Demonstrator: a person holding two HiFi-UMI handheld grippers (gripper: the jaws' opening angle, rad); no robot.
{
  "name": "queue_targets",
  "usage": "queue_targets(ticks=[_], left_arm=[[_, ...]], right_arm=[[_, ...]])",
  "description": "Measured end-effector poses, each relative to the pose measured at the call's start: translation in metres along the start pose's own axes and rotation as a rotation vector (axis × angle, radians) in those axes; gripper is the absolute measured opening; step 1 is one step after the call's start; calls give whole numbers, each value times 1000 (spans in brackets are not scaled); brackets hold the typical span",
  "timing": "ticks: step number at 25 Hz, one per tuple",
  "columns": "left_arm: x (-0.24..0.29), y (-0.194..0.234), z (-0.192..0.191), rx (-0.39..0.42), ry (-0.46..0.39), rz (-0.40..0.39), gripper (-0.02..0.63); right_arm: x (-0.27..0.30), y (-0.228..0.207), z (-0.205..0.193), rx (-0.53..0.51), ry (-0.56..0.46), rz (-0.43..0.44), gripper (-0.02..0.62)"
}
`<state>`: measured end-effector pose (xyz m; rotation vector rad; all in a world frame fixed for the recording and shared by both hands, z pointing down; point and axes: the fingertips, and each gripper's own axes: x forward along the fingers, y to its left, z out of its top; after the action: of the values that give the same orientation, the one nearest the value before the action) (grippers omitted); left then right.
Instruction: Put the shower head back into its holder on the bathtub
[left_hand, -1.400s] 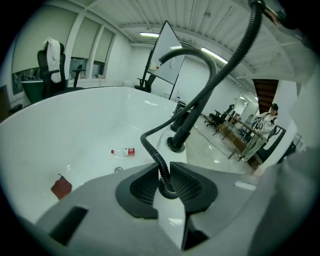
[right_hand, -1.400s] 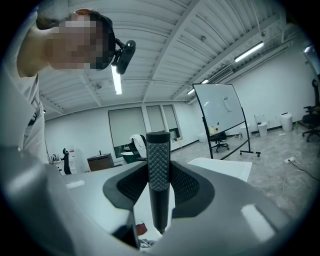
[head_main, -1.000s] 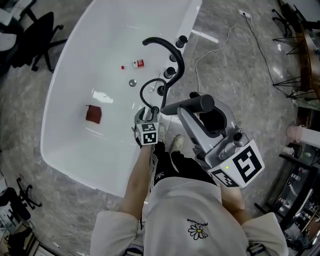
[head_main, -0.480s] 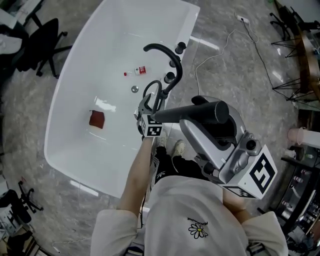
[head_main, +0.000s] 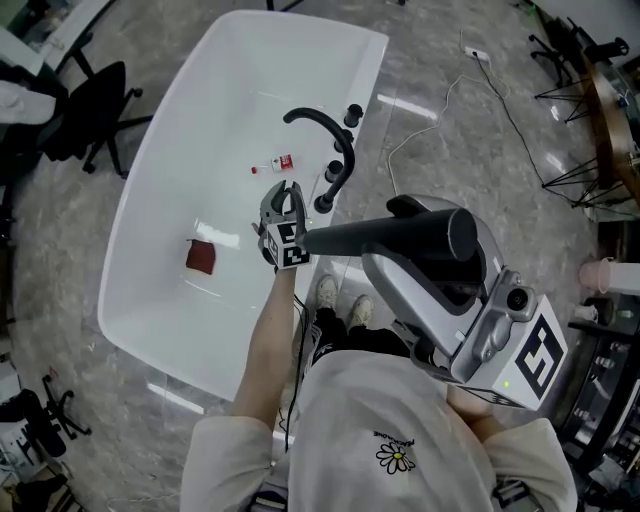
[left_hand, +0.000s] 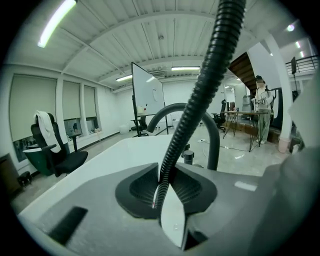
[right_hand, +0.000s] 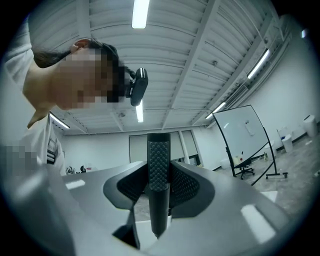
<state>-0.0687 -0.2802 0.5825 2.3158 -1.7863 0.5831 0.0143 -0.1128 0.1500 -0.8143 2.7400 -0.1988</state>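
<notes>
Black hose (left_hand: 200, 95) gripped by left tongs (left_hand: 167, 192), jaws just closed in, shower head (head_main: 395, 236) clamped by right tongs (right_hand: 159, 189), above bathtub (head_main: 175, 160).

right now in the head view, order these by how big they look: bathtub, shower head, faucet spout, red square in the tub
1. bathtub
2. shower head, though it is held much nearer the camera, so its rank over the spout is unsure
3. faucet spout
4. red square

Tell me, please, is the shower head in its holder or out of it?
Out. The right tongs clamp the shower head by its handle, holding it up, clear of the bathtub.
</notes>
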Motion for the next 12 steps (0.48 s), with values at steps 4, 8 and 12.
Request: queue_targets(ticks=[4,8,12], left_arm=[[-16,-11,-11,-41,29,-23,65],[-47,-30,-22,-90,48,-38,65],[-75,-65,-32,-121,80,-78,64]], right_arm=[[-6,-8,20,-27,-64,-52,146],[-2,-12,37,-98,-102,-81,146],[1,-11,38,-146,-83,-92,146]])
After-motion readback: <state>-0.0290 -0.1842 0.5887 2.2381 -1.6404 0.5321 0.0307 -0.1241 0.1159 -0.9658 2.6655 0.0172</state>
